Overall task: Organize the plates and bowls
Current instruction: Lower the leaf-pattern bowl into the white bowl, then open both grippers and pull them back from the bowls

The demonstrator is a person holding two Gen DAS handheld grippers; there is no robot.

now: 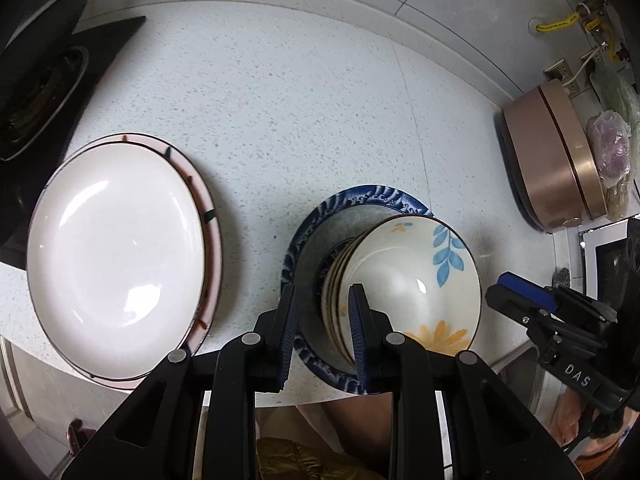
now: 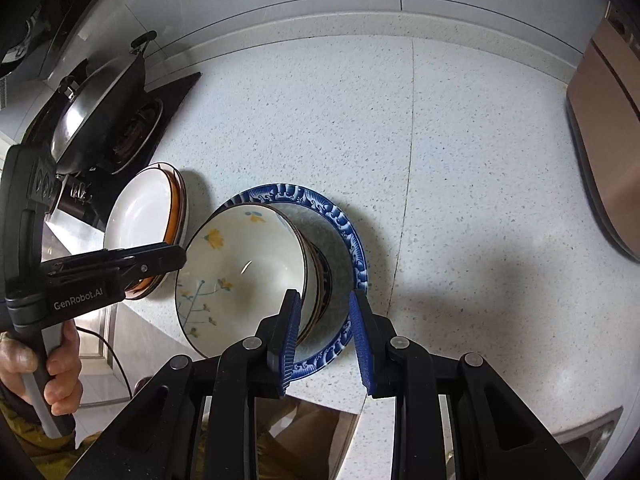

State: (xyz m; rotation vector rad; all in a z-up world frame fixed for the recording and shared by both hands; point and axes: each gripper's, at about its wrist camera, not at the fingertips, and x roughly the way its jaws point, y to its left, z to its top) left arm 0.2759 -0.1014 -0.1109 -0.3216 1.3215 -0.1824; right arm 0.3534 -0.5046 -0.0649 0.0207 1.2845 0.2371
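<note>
You had the bowls (image 1: 404,284) nested in a stack on the blue-rimmed plate (image 1: 360,200), near the front edge of the speckled counter (image 1: 300,100), and the white plates (image 1: 116,256) piled just beside it toward the stove (image 1: 36,92). By that look the sorting was mostly done; what was left, I'd judge, was merging the blue-rimmed plate with the other plates. Your left gripper (image 1: 323,332) had its jaws narrowly parted, straddling the near rims of the bowl stack from above; I could not tell whether the pads pressed them. Your right gripper (image 2: 326,332) had the same narrow gap over the stack's far rims, and contact was equally unclear. Only the right view showed the lidded wok (image 2: 96,112) and your hand (image 2: 56,364) on the left handle; only the left view showed the wall sockets (image 1: 560,72) and bagged food (image 1: 610,148)
</note>
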